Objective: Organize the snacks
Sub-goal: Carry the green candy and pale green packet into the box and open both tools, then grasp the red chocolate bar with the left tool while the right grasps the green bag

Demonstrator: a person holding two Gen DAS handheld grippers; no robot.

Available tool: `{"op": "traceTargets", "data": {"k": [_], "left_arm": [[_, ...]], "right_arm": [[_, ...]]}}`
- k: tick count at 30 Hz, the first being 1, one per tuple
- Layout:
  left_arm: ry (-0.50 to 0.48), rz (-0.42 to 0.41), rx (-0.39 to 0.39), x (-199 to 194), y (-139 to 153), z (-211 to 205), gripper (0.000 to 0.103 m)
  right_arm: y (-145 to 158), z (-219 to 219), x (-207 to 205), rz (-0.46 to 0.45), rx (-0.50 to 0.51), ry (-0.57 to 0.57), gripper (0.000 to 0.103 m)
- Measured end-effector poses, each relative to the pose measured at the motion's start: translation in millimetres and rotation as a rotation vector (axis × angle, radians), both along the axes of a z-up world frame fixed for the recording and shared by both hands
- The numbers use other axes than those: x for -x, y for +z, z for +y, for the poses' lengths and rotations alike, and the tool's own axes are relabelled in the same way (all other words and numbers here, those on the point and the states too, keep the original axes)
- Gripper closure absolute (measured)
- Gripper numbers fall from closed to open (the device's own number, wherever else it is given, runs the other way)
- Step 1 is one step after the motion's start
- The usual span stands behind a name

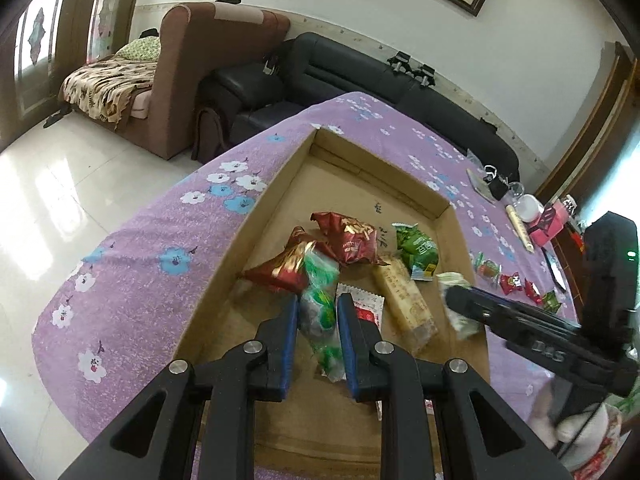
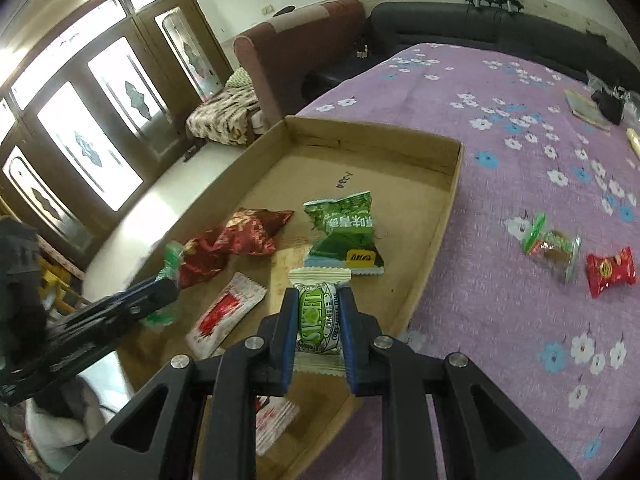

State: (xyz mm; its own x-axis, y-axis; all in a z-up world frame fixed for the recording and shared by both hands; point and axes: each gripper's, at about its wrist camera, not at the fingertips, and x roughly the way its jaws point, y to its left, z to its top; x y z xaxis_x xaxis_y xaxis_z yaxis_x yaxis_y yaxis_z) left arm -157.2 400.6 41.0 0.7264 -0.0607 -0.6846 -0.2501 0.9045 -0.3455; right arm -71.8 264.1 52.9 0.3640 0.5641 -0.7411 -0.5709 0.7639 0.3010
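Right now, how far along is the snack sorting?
Partly done. Several packs already lie in the box, among them a green bag. In hand: the left gripper holds a green twist candy and the right gripper a white-green pack, both over the box. Left: a red candy and others on the cloth.
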Motion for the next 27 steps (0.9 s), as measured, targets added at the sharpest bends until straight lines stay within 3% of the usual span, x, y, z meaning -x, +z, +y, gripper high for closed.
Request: {"op": "traceTargets", "data": {"k": [7,11,14,22,27], "left_arm": [[0.021,-0.038,0.022,7.2,8.0,5.4,0.056],[0.019,-0.058,0.052,9.6,11.3,5.3,0.037],[0.009,-0.078,0.066,10.5,15.8,1.3,0.030],[-0.037,-0.156,0.122,17.1,29.6,-16.4,0.026],[-0.082,-0.158,0.178,15.3,31.3,-31.4,0.026]], "right_arm": [[-4.4,4.9,-2.6,-0.036,0.032,-0.021,0.082],[-0.4,1.8,2.3,-0.052,0.026,-0.025,0.074],[4.5,-5.9,4.3,-0.056,0.010,-0.035,0.072],[11.0,-52.1,9.7,-0.047,-0.041,-0.111,0.065],[4.1,-100.2,12.9,-0.028,-0.055,-0.181,0.064]]}}
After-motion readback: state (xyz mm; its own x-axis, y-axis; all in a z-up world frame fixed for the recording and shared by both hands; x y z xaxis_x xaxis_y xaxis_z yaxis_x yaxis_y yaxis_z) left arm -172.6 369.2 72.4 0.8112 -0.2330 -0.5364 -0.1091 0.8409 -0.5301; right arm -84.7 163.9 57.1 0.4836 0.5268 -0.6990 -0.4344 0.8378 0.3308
